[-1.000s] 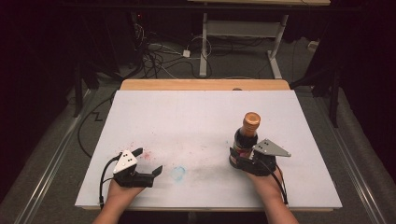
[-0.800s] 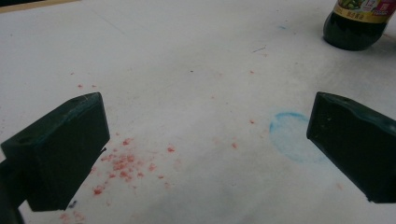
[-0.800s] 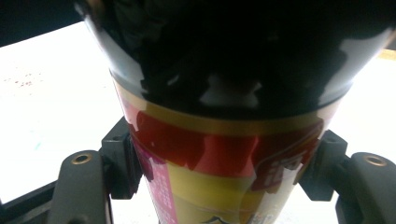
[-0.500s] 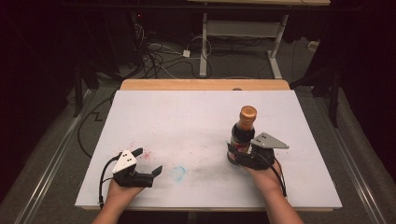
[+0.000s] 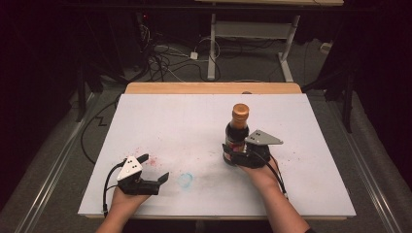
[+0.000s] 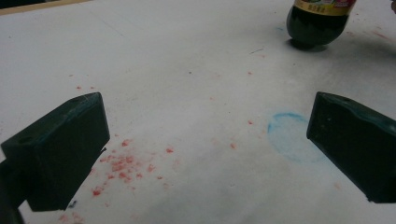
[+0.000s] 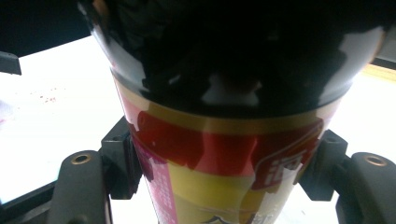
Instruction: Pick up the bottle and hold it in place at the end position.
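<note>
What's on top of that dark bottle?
A copper-coloured cap closes the bottle, which the right gripper clamps around its labelled body. The dark glass hides the contents.

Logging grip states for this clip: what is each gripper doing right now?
Left gripper: open, nothing between its jaws.
Right gripper: closed on the dark bottle, held upright.
</note>
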